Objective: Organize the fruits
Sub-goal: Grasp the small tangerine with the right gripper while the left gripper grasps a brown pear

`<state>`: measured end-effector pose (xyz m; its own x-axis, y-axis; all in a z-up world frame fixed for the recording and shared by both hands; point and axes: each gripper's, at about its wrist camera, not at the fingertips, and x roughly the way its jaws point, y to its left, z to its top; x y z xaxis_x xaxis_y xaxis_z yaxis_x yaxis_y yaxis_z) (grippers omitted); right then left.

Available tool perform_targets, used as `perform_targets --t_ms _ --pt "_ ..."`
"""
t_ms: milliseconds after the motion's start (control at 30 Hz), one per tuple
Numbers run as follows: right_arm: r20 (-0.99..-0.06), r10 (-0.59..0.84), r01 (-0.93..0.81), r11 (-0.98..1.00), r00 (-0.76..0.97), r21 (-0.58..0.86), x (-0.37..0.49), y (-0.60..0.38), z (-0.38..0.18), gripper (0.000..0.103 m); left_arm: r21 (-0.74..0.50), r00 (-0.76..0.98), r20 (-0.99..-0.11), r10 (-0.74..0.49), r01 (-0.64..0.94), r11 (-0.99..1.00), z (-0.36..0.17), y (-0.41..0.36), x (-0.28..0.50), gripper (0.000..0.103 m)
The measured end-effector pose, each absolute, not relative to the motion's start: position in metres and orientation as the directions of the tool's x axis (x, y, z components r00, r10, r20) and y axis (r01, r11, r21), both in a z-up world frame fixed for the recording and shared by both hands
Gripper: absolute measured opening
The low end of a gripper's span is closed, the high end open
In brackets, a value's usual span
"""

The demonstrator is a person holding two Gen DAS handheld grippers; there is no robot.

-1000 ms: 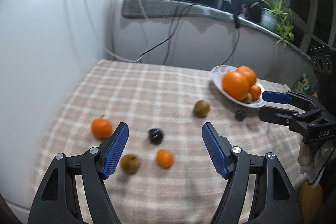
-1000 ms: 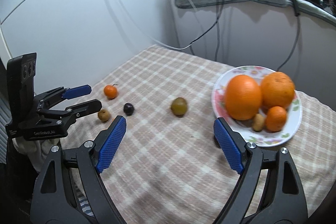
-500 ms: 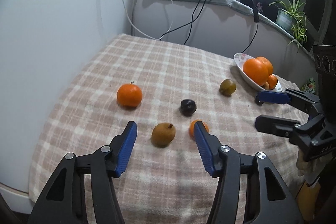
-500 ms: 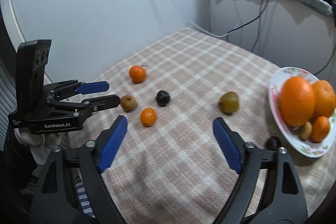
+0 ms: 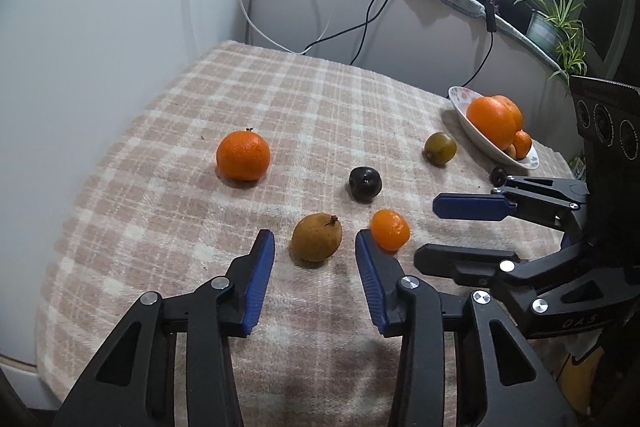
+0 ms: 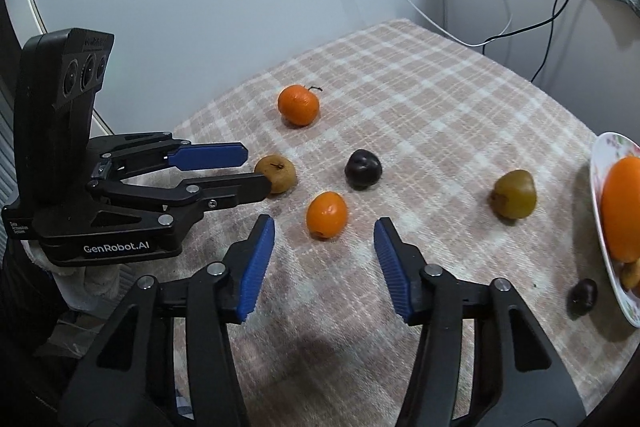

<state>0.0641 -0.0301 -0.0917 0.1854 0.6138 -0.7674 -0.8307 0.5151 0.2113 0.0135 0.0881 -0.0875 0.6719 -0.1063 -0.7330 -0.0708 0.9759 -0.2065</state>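
- Left claw, jaws just closing but still spread, brackets the brown pear-like fruit for pickup.
- Right claw, likewise narrowing and not yet pinching, lines up on the small mandarin, bound for the plate.

Left gripper: black plastic linkage frame, two long fingers, ribbed blue pads, silver screws at pivots. White lettering "GenRobot.AI" on base, small white label text at rear edge. Tall black camera block on top, three round lenses in row. Pale glove or cloth visible beneath base.

Right gripper: same black frame, blue pad on upper finger, silver pivot screws, "DAS" embossed on body, black three-lens camera block above.
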Motion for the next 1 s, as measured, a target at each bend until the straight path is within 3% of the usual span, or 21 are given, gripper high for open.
perform_targets --t_ms 700,1000 --pt "-0.795 0.580 -0.837 0.513 0.176 0.190 0.069 -0.014 -0.106 0.027 -0.220 0.652 -0.748 -0.128 -0.060 0.974 -0.099 0.088 0.023 0.026" --pt "-0.786 0.590 -0.836 0.515 0.186 0.189 0.069 -0.016 -0.105 0.025 -0.216 0.660 -0.742 -0.122 -0.063 0.974 -0.098 0.087 0.022 0.026"
